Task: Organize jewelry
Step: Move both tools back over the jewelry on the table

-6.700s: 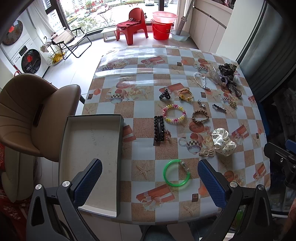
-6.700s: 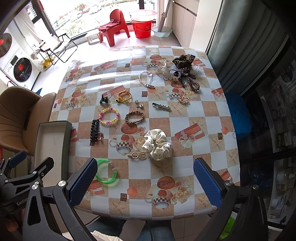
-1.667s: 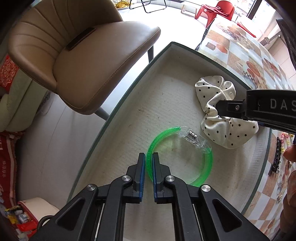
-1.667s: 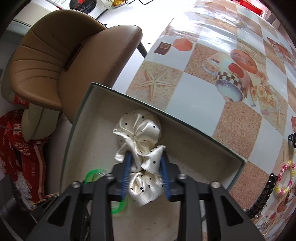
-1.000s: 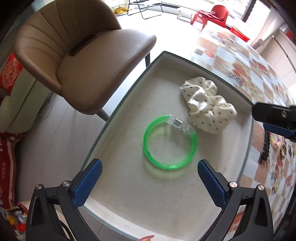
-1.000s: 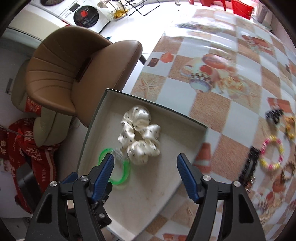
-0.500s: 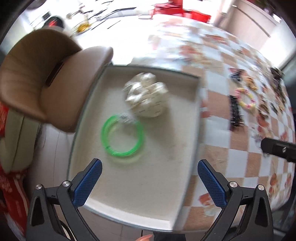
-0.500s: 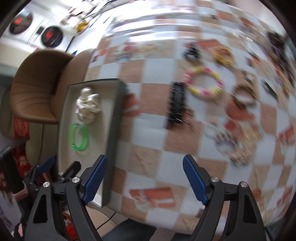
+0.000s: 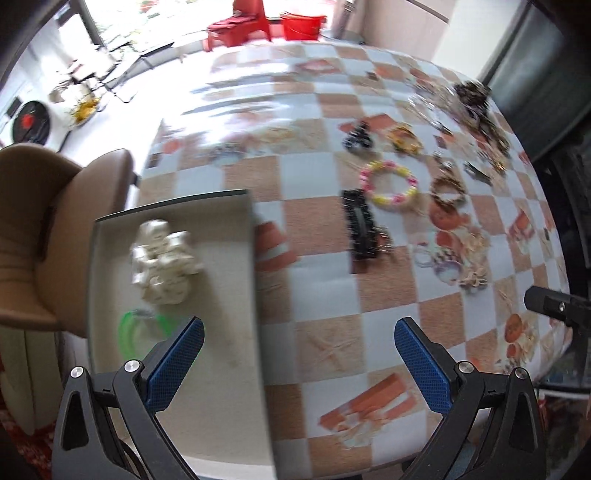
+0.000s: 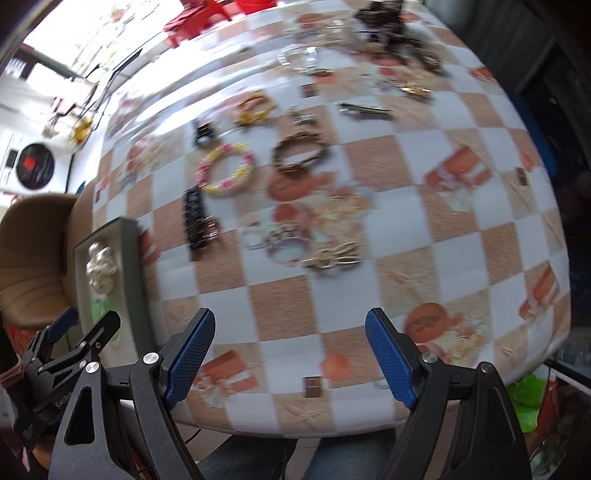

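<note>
Two pieces sit in the shallow grey rectangular tray (image 9: 225,369) at the counter's left edge: the cream polka-dot fabric scrunchie (image 9: 164,263) and the translucent green plastic bangle (image 9: 127,325), the bangle partly hidden behind a jaw. The rest lies loose on the counter (image 10: 280,306) with its orange-and-white checked oilcloth

Left gripper (image 9: 299,360) and right gripper (image 10: 290,352): jaws of both spread wide, holding nothing, above the near counter edge

Likely step: picking the next pieces. My suggestion:
- left takes the black rectangular hair clip (image 9: 360,229), nearest the tray; close across its narrow width
- right takes the flat gold metal clip (image 10: 332,258); it lies low, so the jaws need to drop right to the cloth to get under its edge
- pink-and-yellow beaded bracelet (image 10: 226,170) and brown braided bracelet (image 10: 301,155) after that; pinch one side of the ring

Frames are motion-blurred, so small far-side items are unreadable. Oilcloth looks glossy, so pieces may slide

Room: tan leather chair (image 9: 35,236) left of the tray, red plastic chair (image 9: 240,26) and bright windows beyond
</note>
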### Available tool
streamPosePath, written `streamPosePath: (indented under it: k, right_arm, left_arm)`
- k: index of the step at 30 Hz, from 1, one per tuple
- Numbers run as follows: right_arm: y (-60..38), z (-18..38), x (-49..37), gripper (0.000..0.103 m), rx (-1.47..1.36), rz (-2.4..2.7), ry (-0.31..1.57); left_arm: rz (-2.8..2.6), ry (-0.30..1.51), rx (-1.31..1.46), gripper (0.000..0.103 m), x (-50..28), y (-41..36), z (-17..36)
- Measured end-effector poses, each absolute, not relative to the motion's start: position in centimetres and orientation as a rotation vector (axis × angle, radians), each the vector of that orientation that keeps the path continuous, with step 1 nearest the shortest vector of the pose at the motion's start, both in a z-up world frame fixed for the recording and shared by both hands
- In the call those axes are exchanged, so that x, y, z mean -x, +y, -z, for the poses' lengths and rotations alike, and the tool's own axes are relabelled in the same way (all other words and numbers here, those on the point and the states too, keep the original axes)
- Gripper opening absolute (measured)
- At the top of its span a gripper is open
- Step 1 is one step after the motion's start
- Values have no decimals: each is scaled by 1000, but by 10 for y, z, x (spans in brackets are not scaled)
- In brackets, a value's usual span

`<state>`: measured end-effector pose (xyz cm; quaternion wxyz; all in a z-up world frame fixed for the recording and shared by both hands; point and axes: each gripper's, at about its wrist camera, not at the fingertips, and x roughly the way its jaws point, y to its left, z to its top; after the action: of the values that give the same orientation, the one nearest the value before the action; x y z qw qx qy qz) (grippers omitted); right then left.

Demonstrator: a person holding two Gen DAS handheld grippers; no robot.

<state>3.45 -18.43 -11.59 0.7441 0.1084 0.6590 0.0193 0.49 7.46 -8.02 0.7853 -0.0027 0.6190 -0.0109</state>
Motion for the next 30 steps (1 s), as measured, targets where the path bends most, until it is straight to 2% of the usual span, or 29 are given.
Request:
streamPosePath:
  k: [15, 30]
  right_arm:
    - [-239, 128, -112, 86, -48, -70, 1420]
    - [-240, 177, -184, 86, 225, -156, 1404]
  left_arm:
    - [-42, 1310, 37, 103, -90, 39, 92]
    - [-60, 1303, 9, 103, -181, 27, 147]
